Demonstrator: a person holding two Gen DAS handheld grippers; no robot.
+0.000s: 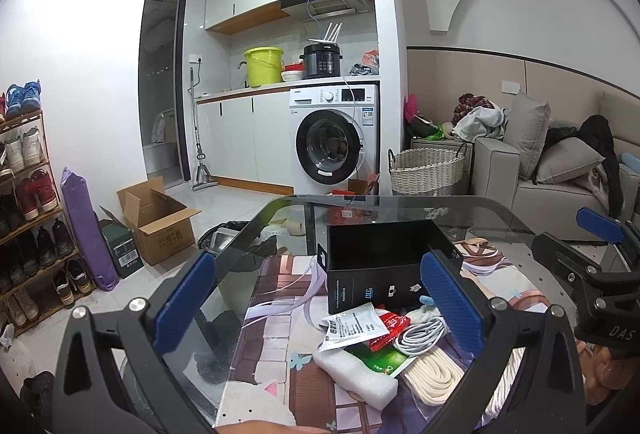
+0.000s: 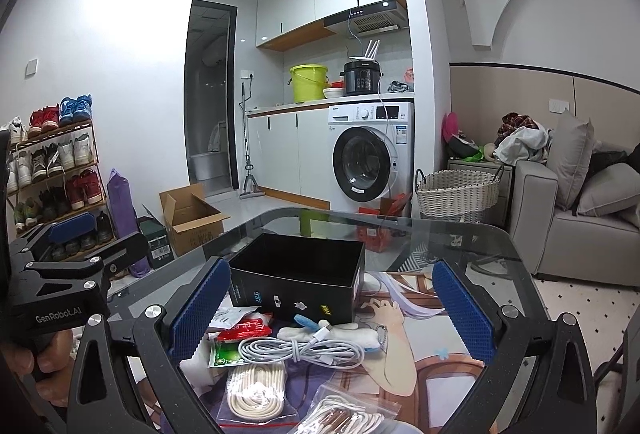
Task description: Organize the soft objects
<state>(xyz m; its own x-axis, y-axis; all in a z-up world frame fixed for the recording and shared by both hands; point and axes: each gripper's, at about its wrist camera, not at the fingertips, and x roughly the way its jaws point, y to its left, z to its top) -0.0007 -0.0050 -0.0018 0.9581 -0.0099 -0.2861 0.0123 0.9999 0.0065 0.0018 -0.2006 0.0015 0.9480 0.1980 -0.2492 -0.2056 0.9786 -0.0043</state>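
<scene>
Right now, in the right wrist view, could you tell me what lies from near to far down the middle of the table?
Bagged cream rope → coiled white cable → white plush toy → open black box → far glass table edge.

A glossy glass table [image 2: 460, 234] is seen, a matt black cardboard box [image 2: 296, 274], a woven wicker basket [image 2: 456, 193], and blue rubbery, finely textured pads [image 2: 196, 306].
</scene>
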